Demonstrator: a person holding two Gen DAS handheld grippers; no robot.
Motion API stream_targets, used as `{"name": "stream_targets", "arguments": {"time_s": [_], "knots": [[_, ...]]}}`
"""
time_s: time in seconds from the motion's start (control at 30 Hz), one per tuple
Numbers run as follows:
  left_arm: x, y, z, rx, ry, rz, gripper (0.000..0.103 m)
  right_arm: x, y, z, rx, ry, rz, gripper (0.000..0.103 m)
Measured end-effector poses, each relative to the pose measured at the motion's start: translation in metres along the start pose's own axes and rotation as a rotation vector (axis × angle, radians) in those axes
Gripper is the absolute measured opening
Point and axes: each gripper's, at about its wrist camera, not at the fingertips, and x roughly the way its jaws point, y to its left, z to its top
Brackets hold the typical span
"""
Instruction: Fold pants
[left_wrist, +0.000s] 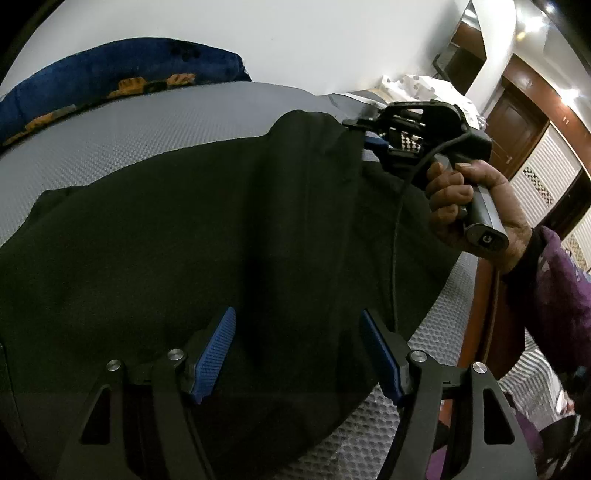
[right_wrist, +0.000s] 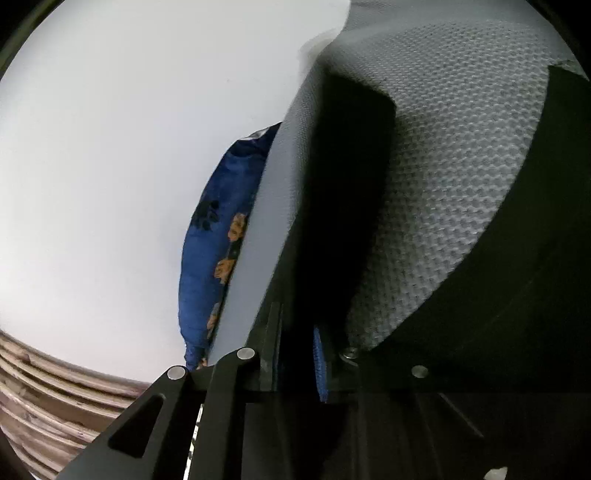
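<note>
Hovering over one pair of black pants (left_wrist: 207, 229), the left hand-held gripper (left_wrist: 297, 350) has its two blue pads (left_wrist: 216, 352) spread wide with nothing between them. The pants lie spread on a bed (left_wrist: 122, 136) covered in grey textured fabric, filling most of the left wrist view, with a seam running up the middle.

Farther off, at the far right corner of the pants, one hand (left_wrist: 476, 206) in a purple sleeve holds the right hand-held gripper (left_wrist: 364, 142) by its handle, with a black cable trailing from it. From its own camera, the fingers are drawn close together with black cloth between them, so it is clamped on the pants' edge; only one blue pad (right_wrist: 320, 363) shows there.

Beyond the bed lies one blue pillow (left_wrist: 122, 70) with orange motifs, against a plain white wall (left_wrist: 295, 40). At far right stand brown wooden doors (left_wrist: 517, 125).
</note>
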Motion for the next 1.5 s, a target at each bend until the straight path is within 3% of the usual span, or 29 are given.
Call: {"name": "stream_targets", "arguments": {"time_s": [0.23, 0.53, 0.87, 1.0, 1.23, 1.33, 1.37, 1.4, 1.43, 1.47, 1.5], "knots": [[0.002, -0.008, 0.000, 0.042, -0.003, 0.043, 0.070, -0.035, -0.003, -0.006, -0.028, -0.039, -0.075, 0.006], [-0.002, -0.011, 0.003, 0.013, 0.017, 0.046, 0.066, -0.100, -0.007, -0.031, 0.014, -0.116, -0.081, 0.005], [-0.009, -0.037, -0.015, 0.138, 0.048, 0.049, 0.057, -0.143, -0.052, -0.071, 0.089, -0.133, -0.140, 0.005], [-0.010, -0.037, -0.017, 0.144, 0.054, 0.054, 0.056, -0.149, -0.075, -0.080, 0.159, -0.114, -0.116, 0.006], [-0.009, -0.026, -0.015, 0.092, 0.068, 0.041, 0.056, -0.169, -0.097, -0.066, 0.278, -0.188, -0.027, 0.017], [-0.008, -0.029, -0.015, 0.107, 0.070, 0.050, 0.056, -0.168, -0.091, -0.054, 0.258, -0.200, -0.038, 0.015], [-0.007, -0.030, -0.015, 0.112, 0.068, 0.052, 0.056, -0.169, -0.087, -0.052, 0.231, -0.197, -0.067, 0.007], [-0.007, -0.029, -0.014, 0.118, 0.065, 0.053, 0.056, -0.170, -0.085, -0.052, 0.221, -0.197, -0.086, 0.006], [-0.007, -0.029, -0.015, 0.121, 0.061, 0.055, 0.055, -0.169, -0.083, -0.052, 0.222, -0.193, -0.094, 0.006], [-0.007, -0.030, -0.016, 0.126, 0.056, 0.069, 0.040, -0.171, -0.082, -0.052, 0.219, -0.195, -0.099, 0.005], [-0.007, -0.030, -0.016, 0.130, 0.056, 0.082, 0.018, -0.173, -0.079, -0.053, 0.206, -0.197, -0.109, 0.005]]}}
